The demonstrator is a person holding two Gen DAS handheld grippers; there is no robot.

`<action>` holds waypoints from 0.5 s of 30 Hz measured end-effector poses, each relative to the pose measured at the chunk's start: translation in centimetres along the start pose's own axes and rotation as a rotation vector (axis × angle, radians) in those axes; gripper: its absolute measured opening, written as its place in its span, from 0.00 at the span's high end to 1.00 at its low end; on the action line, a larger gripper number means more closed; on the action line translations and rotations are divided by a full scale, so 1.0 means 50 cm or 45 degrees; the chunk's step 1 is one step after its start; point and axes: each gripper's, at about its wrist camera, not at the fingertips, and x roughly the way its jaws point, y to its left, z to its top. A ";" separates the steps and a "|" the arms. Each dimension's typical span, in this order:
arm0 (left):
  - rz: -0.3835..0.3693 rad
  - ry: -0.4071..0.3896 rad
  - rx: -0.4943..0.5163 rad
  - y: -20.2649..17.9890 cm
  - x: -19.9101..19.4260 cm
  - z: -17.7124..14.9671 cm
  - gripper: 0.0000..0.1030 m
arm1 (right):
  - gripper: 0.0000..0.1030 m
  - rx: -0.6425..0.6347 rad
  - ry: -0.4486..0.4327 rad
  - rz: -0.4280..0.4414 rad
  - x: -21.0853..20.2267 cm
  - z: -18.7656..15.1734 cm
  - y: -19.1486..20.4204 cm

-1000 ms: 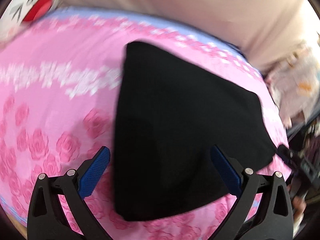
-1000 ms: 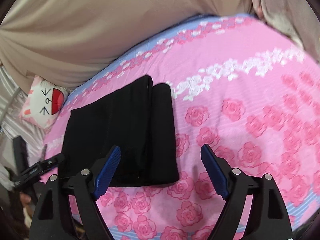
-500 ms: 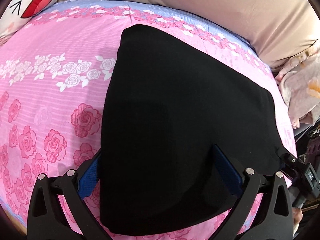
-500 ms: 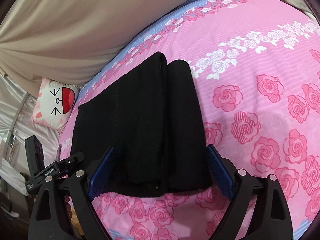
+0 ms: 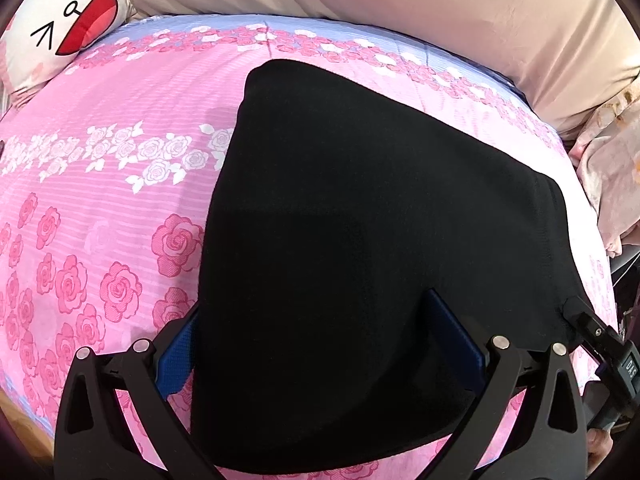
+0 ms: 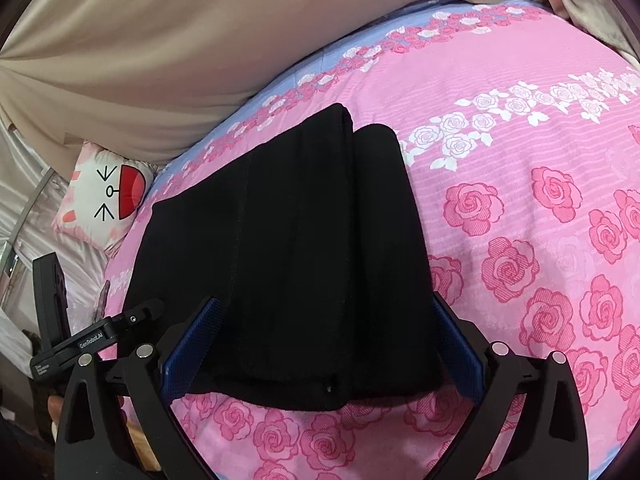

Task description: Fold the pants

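Note:
The black pants lie flat and folded lengthwise on the pink rose bedsheet. In the left wrist view my left gripper is open, its blue pads straddling the near end of the pants, low over the cloth. In the right wrist view the pants show two stacked legs with a seam between. My right gripper is open, its fingers on either side of the pants' near end. The other gripper's body shows at the left.
A white cartoon-face pillow sits at the bed's far corner, also in the right wrist view. Beige curtain hangs behind the bed. Pale bedding is bunched at the right edge. The bed's edge runs close below both grippers.
Both grippers have moved forward and down onto the pants, so each open pair of fingers now straddles an end of the cloth. The pants have not moved.

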 end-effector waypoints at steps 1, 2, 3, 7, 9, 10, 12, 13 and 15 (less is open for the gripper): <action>0.001 0.001 -0.002 0.000 0.001 0.000 0.04 | 0.05 -0.001 -0.006 -0.001 0.000 0.000 0.000; 0.003 0.003 -0.003 0.000 0.000 0.000 0.04 | 0.05 -0.005 -0.013 -0.005 0.000 -0.001 -0.001; 0.005 0.003 -0.001 -0.001 0.000 0.000 0.04 | 0.05 -0.005 -0.018 -0.008 0.000 -0.001 -0.001; 0.008 -0.001 -0.006 -0.003 0.001 -0.001 0.04 | 0.05 -0.027 -0.030 -0.022 0.002 -0.004 0.003; 0.010 -0.004 -0.007 -0.002 0.001 -0.002 0.04 | 0.05 -0.022 -0.036 -0.018 0.001 -0.005 0.001; 0.009 -0.005 -0.007 -0.002 0.002 -0.002 0.04 | 0.05 -0.021 -0.038 -0.016 0.000 -0.005 0.000; 0.005 -0.007 -0.011 0.001 0.002 -0.003 0.04 | 0.05 -0.015 -0.046 -0.009 -0.002 -0.007 -0.002; -0.003 -0.006 -0.016 0.003 0.002 -0.003 0.04 | 0.05 -0.005 -0.052 -0.005 -0.002 -0.007 -0.004; -0.042 0.000 -0.037 0.010 0.002 -0.004 0.05 | 0.05 0.033 -0.073 0.017 -0.006 -0.009 -0.011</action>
